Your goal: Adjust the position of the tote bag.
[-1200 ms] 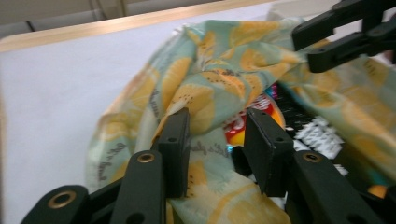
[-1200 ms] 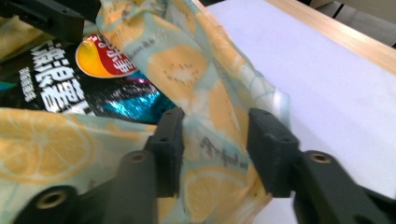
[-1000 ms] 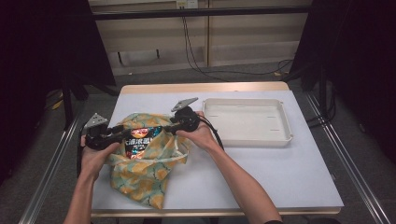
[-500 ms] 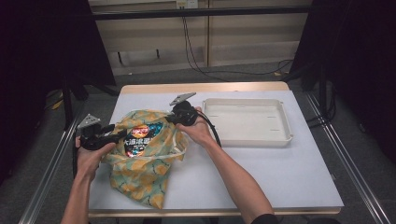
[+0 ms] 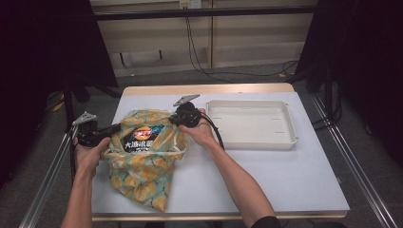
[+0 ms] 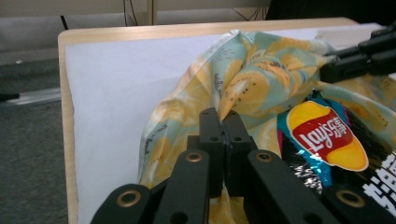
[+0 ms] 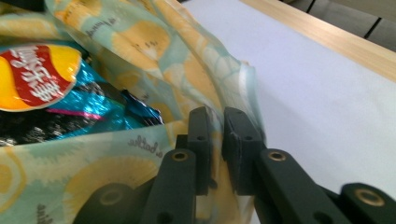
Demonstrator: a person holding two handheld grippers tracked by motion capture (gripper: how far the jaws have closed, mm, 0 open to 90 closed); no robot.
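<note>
The lemon-print cloth bag (image 5: 142,161) lies on the white worktop (image 5: 285,175) near its left edge, reaching from about the middle of that side down toward the front left corner; its mouth faces the far edge and gapes wide, stretched between the two grippers. Inside the mouth sits a dark crisp packet (image 5: 142,137) with a red and yellow logo, its top showing above the bag's rim.

The left gripper (image 5: 114,129) is at the bag's left rim, close to the worktop's left edge; in the left gripper view its fingers (image 6: 211,135) are pressed together on a fold of the cloth, having just closed on it; the packet's logo (image 6: 327,137) lies just to the right of them. The right gripper (image 5: 173,121) is at the bag's opposite rim, toward the middle of the worktop; in the right gripper view its fingers (image 7: 201,135) pinch the thin edge of the fabric, which runs up between them, with a slight gap left on either side of the cloth.

A shallow white tray (image 5: 290,138) stands on the right half of the worktop toward the far edge, well apart from the bag, just beyond the right hand (image 5: 202,133).
</note>
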